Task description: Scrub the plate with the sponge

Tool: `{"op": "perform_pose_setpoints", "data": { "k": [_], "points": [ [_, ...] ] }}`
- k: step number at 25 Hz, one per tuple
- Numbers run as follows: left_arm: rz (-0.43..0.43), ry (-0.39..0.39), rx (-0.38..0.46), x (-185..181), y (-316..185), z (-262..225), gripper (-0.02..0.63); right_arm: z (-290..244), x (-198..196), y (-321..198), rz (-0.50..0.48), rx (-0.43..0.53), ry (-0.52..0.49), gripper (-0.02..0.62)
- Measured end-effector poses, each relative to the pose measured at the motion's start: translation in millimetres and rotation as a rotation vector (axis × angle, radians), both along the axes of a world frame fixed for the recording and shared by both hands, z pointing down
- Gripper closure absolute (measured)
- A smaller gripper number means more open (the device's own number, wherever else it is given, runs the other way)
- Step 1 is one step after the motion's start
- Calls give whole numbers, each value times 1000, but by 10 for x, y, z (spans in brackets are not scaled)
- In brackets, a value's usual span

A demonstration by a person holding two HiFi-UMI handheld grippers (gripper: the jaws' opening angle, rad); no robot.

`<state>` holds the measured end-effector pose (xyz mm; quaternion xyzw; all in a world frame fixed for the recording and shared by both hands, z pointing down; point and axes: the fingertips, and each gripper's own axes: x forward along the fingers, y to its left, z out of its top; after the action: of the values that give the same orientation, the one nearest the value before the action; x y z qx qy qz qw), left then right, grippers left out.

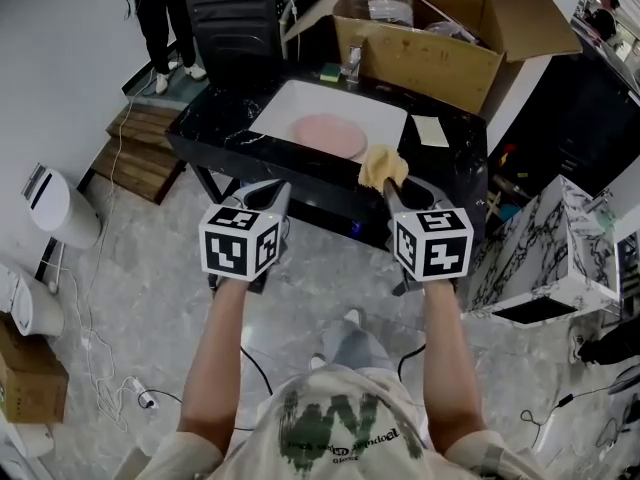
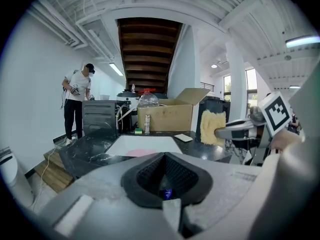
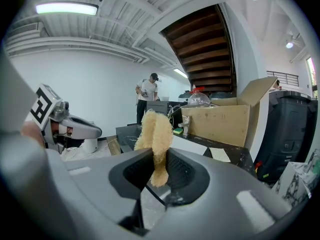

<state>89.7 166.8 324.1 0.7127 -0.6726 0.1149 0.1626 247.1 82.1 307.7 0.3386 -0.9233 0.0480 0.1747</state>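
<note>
1. Nearest to me, in front of the sink (image 1: 375,108), my left gripper (image 1: 266,196) has its jaws pressed together with nothing between them. I judge that I keep it free so it can steady the plate later.
2. Beside it, also in front of the sink, my right gripper (image 1: 396,192) is clamped on the sponge (image 1: 383,166), a yellow fibrous piece. The jaws pinch only its lower part, so most of it stands out past the tips. This leaves a soft free end that can bend against a surface.
3. The sponge is above the near edge of the sink, toward its right side. It touches nothing but my jaws.
4. The plate (image 1: 328,134) is pink and lies flat inside the sink, close to the near wall and apart from the sponge. I think it lies there so that the walls stop it from sliding when it is rubbed.
5. In my judgement the scrubbing is not yet begun. The sponge must first go forward and down into the sink.
6. To the right of the sink, a pale pad (image 1: 430,130) lies on the black counter (image 1: 215,133).
7. Behind the sink are a small green sponge (image 1: 329,71) and an open cardboard box (image 1: 440,53). Far behind the sink to the left, a person (image 1: 160,18) stands on the floor.
</note>
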Motion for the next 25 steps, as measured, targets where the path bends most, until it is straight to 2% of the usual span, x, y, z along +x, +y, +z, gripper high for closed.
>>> {"op": "perform_pose_setpoints", "data": {
  "k": [11, 25],
  "points": [
    [11, -12, -15, -259, -411, 119, 601, 96, -253, -400, 9, -3, -19, 532],
    [41, -15, -38, -799, -1584, 205, 601, 242, -813, -1482, 24, -34, -13, 532]
  ]
}}
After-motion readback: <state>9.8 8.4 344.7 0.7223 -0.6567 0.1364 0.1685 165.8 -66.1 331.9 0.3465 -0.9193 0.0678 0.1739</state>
